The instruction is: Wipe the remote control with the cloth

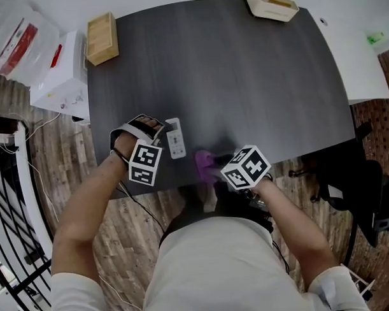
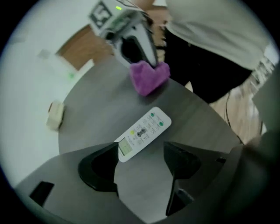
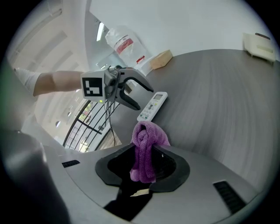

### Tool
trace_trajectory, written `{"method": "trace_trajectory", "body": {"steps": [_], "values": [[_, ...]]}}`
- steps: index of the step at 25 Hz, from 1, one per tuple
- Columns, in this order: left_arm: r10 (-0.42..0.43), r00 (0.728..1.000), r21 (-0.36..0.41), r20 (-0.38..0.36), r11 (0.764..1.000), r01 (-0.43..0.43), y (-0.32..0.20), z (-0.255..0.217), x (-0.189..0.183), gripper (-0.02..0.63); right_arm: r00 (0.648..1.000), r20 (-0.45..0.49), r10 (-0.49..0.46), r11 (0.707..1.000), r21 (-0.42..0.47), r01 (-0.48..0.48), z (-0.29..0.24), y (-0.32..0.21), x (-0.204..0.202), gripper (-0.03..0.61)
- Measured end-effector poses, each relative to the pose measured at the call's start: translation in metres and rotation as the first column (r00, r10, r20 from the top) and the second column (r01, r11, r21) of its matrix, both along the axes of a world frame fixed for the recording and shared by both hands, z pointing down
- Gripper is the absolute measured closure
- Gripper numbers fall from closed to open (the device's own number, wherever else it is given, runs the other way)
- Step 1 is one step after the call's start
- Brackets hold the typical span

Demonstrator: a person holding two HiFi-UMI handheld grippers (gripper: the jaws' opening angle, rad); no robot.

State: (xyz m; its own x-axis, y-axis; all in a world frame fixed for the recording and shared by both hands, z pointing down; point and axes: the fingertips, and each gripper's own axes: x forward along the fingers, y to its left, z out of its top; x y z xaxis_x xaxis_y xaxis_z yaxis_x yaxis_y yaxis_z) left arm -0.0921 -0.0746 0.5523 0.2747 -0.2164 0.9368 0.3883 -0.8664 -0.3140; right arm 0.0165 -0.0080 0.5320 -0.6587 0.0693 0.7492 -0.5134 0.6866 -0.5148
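Note:
A white remote control [image 1: 175, 138] [image 2: 142, 133] [image 3: 152, 106] lies face up on the dark table [image 1: 242, 73] near its front edge. My left gripper [image 2: 141, 156] [image 1: 156, 129] hovers over the remote's display end, jaws wide apart, pads off it. The remote lies flat beyond the fingertips. My right gripper [image 3: 147, 162] [image 1: 215, 168] is shut on a bunched purple cloth [image 3: 146, 146] [image 1: 204, 164] [image 2: 149, 77], which pokes out past the jaws. The cloth sits a short way to the right of the remote, apart from it.
A wooden box [image 1: 102, 37] stands at the table's back left, a cream holder [image 1: 272, 3] at the back right. White boxes and a plastic bag [image 1: 21, 36] lie left of the table. A white desk [image 1: 362, 44] adjoins on the right.

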Motion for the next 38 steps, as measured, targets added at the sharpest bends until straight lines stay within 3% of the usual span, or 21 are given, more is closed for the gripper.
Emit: {"method": "trace_trajectory", "body": {"steps": [3,7,9,12,15,17,21,23,27,32,38], "values": [[0.185,0.975,-0.013,0.124,0.983,-0.185,0.005,0.017,0.004,0.314,1.000,-0.003,0.005,1.000,0.002,-0.005,0.000,0.004,0.001,0.465],[0.212,0.963,-0.067,0.167,0.977,-0.204,0.005,0.026,0.009,0.311,1.000,-0.005,0.014,1.000,-0.005,-0.014,0.003,0.008,0.006,0.465],[0.154,0.978,-0.094,0.143,0.985,-0.142,0.004,0.024,0.011,0.311,1.000,-0.007,0.016,1.000,-0.016,-0.016,0.006,0.013,0.009,0.465],[-0.036,0.996,-0.154,0.078,0.987,0.047,0.002,0.021,0.022,0.313,1.000,-0.007,0.002,1.000,-0.031,-0.003,0.009,0.021,0.007,0.465],[-0.249,0.965,-0.166,0.084,0.951,0.260,0.002,0.019,0.024,0.313,1.000,0.007,-0.024,0.999,-0.036,0.024,0.009,0.026,-0.006,0.465],[-0.396,0.914,-0.183,0.083,0.896,0.405,0.008,0.018,0.025,0.313,0.999,0.001,-0.037,0.999,-0.039,0.037,0.013,0.029,-0.013,0.465],[-0.679,0.733,-0.299,0.031,0.694,0.655,0.022,0.014,0.027,0.318,0.999,-0.031,-0.041,0.999,-0.037,0.039,0.022,0.026,-0.024,0.465],[-0.740,0.672,-0.319,0.023,0.632,0.707,0.025,0.012,0.023,0.322,0.999,-0.035,-0.040,0.999,-0.030,0.038,0.023,0.024,-0.027,0.465],[-0.801,0.598,-0.378,0.039,0.542,0.751,0.039,0.010,0.011,0.344,0.997,-0.039,0.061,0.998,-0.002,-0.061,0.022,0.007,-0.018,0.465],[-0.845,0.532,-0.513,0.047,0.437,0.739,0.071,0.006,0.016,0.390,0.979,-0.048,0.198,0.979,0.051,-0.195,0.021,-0.032,-0.015,0.465],[-0.872,0.489,-0.605,0.028,0.374,0.703,0.090,0.002,0.037,0.390,0.981,-0.061,0.186,0.979,0.094,-0.180,0.021,-0.053,-0.025,0.465]]}}
